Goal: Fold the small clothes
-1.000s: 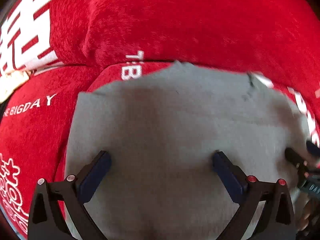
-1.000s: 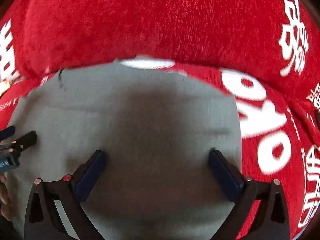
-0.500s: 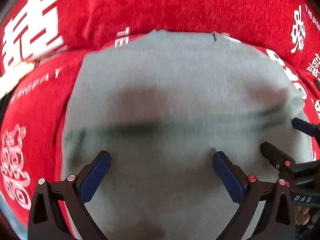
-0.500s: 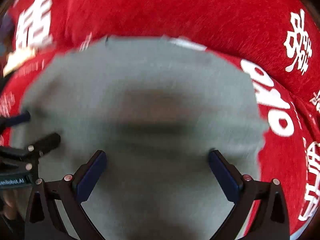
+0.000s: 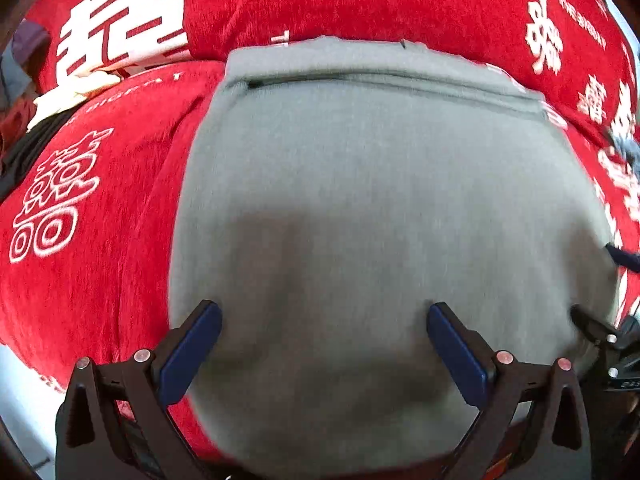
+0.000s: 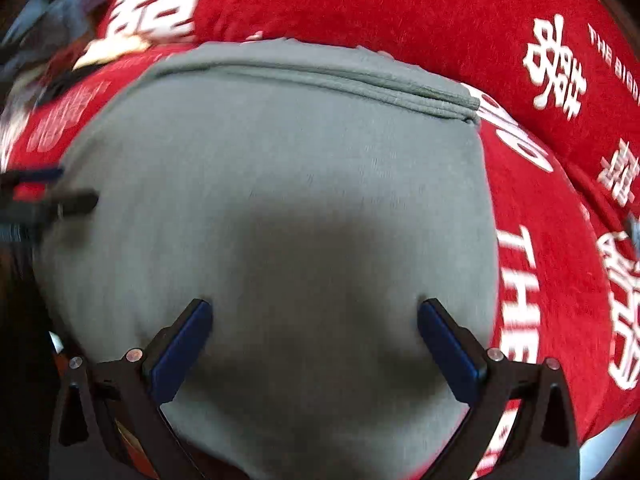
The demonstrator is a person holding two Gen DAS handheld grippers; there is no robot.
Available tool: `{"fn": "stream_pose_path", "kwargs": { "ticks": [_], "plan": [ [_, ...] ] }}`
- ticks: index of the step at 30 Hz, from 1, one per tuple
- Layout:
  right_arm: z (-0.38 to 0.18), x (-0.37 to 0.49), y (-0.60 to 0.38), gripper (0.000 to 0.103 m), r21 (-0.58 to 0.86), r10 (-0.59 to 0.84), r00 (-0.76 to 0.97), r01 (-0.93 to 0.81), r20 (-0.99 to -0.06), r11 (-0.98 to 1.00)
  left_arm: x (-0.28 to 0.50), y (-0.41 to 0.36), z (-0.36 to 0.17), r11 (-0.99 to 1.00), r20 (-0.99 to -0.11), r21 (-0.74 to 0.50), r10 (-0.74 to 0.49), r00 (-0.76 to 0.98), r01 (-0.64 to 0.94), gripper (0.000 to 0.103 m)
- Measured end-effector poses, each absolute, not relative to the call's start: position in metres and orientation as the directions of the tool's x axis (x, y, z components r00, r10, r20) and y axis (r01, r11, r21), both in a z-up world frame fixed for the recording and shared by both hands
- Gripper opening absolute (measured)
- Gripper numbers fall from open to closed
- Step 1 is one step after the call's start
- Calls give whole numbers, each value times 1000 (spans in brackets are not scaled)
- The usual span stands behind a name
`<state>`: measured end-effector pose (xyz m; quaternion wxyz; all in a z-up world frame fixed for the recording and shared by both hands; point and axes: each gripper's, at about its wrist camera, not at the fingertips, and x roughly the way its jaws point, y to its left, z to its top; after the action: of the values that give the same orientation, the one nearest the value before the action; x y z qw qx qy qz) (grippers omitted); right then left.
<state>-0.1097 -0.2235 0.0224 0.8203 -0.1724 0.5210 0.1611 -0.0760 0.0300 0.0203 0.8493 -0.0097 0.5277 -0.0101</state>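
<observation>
A grey garment [image 5: 372, 184] lies folded on a red plush cover, its layered hem [image 6: 360, 80] along the far side. My left gripper [image 5: 324, 320] hovers open over the garment's near part, blue pads wide apart and nothing between them. My right gripper [image 6: 314, 316] is open too, over the same grey garment [image 6: 280, 184]. The right gripper's fingers [image 5: 600, 328] show at the right edge of the left wrist view. At the left edge of the right wrist view, the left gripper's fingers [image 6: 60, 200] appear blurred.
The red cover [image 5: 100, 184] with white characters and lettering spreads all around, and a red back cushion [image 6: 380, 4] rises behind the garment. A cream and dark bundle [image 5: 72, 92] sits at the far left. A pale floor strip [image 5: 16, 392] shows below the cover's near edge.
Both grippers have pulled back toward me, so more of the grey garment shows. Its far hem, with stacked layers, has come into view. Both stay open.
</observation>
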Motion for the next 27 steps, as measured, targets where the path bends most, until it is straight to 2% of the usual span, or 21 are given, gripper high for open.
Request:
{"fn": "stream_pose_path", "kwargs": {
  "ticks": [6,9,11,13,15,16,18,24,26,27],
  "plan": [
    [27,-136,-223,103,-172,22,349,-515,-937,840,-103,29,24,996,-917,42,9,400,74,103],
    [47,-129,-200,103,-172,105,424,-563,-899,808,-98,15,42,988,-884,70,-3,468,137,103],
    [49,-124,-169,103,-184,164,438,-648,-884,739,-88,-4,49,972,-869,57,-64,490,228,103],
    [40,-120,-149,103,-206,186,432,-711,-882,672,-80,-17,40,952,-873,75,-81,480,297,103],
    [22,-116,-143,103,-232,151,409,-743,-900,628,-75,-19,19,939,-901,116,-38,433,324,103],
    [17,-115,-148,103,-209,162,386,-754,-908,623,-80,-8,18,944,-893,69,-86,442,322,103],
    [17,-117,-172,102,-156,202,364,-748,-909,646,-83,4,15,946,-902,66,-79,425,316,103],
    [7,-148,-237,102,-262,112,416,-737,-903,623,-112,40,2,942,-922,83,-51,384,325,103],
    [2,-158,-247,102,-350,22,447,-729,-894,588,-114,39,-10,924,-938,196,79,339,328,103],
    [2,-162,-249,103,-375,-7,454,-727,-891,575,-114,42,-16,923,-951,198,100,292,329,103]
  ]
}}
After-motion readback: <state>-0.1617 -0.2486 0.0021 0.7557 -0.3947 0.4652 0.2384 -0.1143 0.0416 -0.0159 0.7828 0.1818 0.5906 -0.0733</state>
